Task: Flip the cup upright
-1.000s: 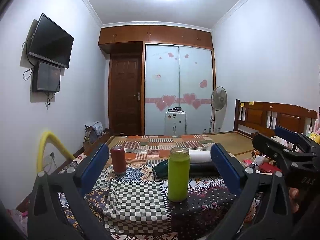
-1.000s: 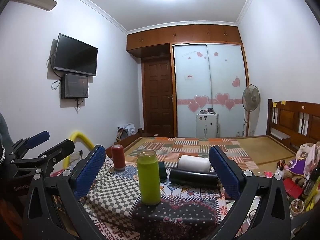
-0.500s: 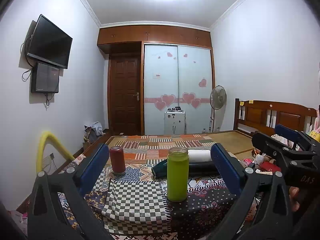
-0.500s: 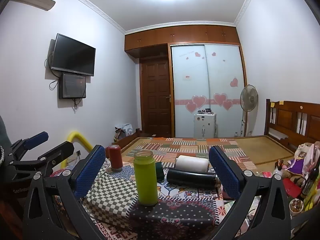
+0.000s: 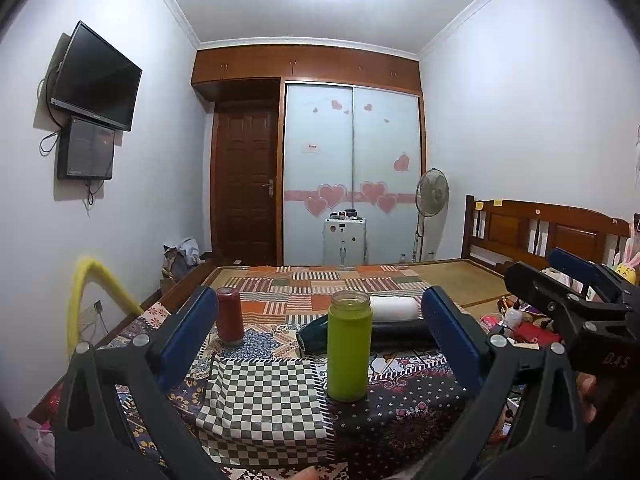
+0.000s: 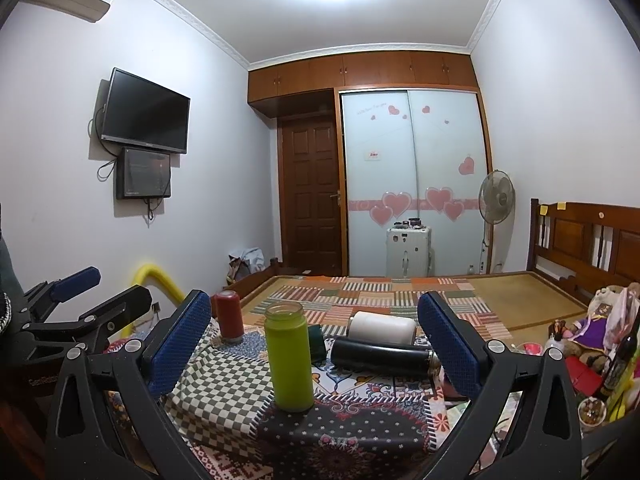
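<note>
A green cup (image 5: 349, 346) stands upright with its mouth up on the patterned cloth, seen also in the right wrist view (image 6: 289, 356). A red cup (image 5: 229, 315) (image 6: 228, 314) stands at the far left. A dark green cup (image 5: 314, 335), a black flask (image 6: 382, 354) and a white cup (image 6: 382, 328) lie on their sides behind. My left gripper (image 5: 318, 334) is open and empty, short of the green cup. My right gripper (image 6: 314, 338) is open and empty too, back from the cups.
The patchwork tablecloth (image 5: 264, 396) covers the table in front of a bed (image 6: 400, 288). Clutter and toys (image 6: 592, 332) sit to the right. A yellow tube (image 5: 92, 280) arches at the left. The right gripper also shows in the left wrist view (image 5: 576, 292).
Both grippers have risen slightly and eased back; the cups sit a little lower in view. No cup has moved.
</note>
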{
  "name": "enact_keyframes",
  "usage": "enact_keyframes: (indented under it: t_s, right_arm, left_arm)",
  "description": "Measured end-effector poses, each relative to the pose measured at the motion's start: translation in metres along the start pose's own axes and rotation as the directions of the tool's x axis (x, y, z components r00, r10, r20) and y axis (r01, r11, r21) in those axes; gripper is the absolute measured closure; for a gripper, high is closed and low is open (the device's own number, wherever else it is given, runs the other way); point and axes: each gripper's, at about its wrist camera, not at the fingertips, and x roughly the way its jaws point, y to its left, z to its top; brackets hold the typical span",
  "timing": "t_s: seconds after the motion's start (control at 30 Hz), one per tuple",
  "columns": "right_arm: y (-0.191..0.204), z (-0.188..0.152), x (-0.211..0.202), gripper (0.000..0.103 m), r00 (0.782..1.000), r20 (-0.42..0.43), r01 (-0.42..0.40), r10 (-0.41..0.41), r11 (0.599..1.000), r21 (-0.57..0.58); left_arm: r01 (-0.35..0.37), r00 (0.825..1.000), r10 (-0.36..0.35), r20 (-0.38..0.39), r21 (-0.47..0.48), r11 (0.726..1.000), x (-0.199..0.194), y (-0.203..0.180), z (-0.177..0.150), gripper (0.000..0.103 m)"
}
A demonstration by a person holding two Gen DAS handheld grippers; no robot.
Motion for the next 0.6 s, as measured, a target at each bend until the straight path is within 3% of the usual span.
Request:
enact_keyframes:
  t_s: [0.6]
  right_arm:
    - [-0.0006, 0.0005, 0.0009, 0.000, 1.000, -0.002, 0.003, -0.003, 1.000, 0.001]
  left_arm:
    - [0.009, 1.000, -0.009, -0.010, -0.001, 1.000, -0.0005, -0.0015, -0.0019, 0.000]
